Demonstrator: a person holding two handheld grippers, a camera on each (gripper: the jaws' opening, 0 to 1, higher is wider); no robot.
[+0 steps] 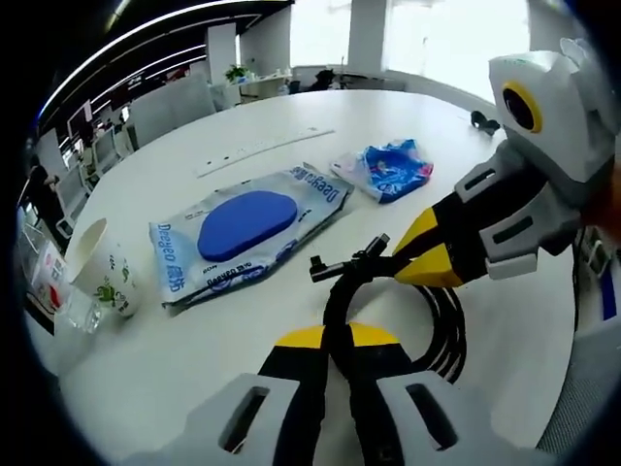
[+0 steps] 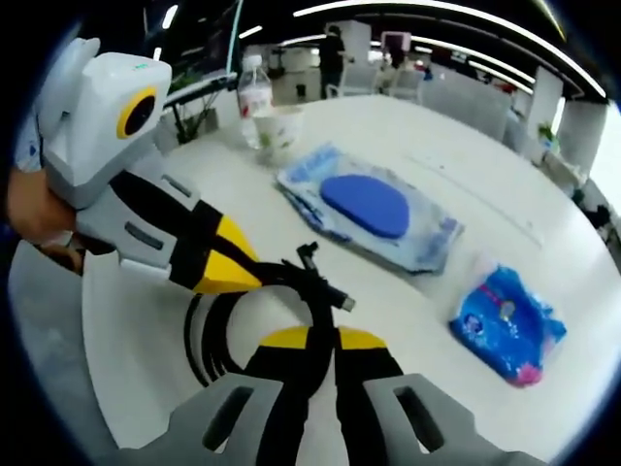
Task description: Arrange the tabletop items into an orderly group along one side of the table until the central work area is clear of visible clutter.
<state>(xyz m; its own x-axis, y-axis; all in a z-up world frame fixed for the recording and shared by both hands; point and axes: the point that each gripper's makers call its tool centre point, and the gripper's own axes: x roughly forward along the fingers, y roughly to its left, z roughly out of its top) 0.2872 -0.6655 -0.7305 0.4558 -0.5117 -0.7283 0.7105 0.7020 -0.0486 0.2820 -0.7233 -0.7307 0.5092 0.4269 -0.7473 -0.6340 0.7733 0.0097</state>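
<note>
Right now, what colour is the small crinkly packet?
Blue with bits of pink, the small packet shows best in the right gripper view.

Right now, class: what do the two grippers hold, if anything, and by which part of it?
Both hold the coiled black cable. The left gripper pinches the coil's loop; the right gripper pinches it nearer the plug ends.

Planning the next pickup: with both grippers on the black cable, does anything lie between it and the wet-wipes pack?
Nothing visible does. Bare white table lies between the coiled black cable and the wet-wipes pack. The paper cup and blue packet sit off to the sides.
</note>
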